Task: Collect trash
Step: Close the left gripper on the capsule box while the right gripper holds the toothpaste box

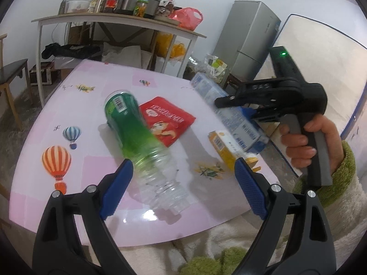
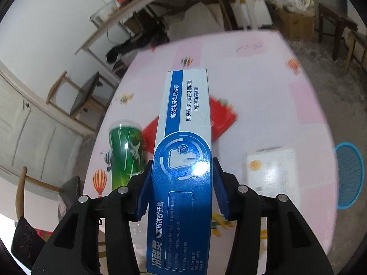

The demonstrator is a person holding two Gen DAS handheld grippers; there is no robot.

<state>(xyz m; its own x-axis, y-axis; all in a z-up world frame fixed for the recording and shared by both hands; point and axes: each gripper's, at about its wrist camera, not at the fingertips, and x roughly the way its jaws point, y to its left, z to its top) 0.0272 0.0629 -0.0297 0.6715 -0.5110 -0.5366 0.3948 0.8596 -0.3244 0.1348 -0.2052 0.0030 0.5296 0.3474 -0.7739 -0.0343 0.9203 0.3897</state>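
Observation:
My right gripper [image 2: 182, 174] is shut on a long blue and white toothpaste box [image 2: 185, 137], held lengthwise above the pink table [image 2: 263, 96]. The left wrist view shows the same box [image 1: 229, 110] lifted in the right gripper [image 1: 226, 105], gripped by a hand in a green sleeve. My left gripper [image 1: 183, 174] stands open over the clear neck end of a green plastic bottle [image 1: 137, 135] lying on the table [image 1: 91, 75]; its pads do not press on it. A red snack packet [image 1: 167, 119] lies beside the bottle. A yellow and white carton [image 1: 222, 146] lies at the right.
A blue mesh basket [image 2: 349, 174] stands on the floor past the table's right edge. Behind the table are a cluttered shelf table [image 1: 119, 20], a grey fridge [image 1: 247, 41], a chair [image 2: 84, 96] and a cardboard box [image 2: 296, 25].

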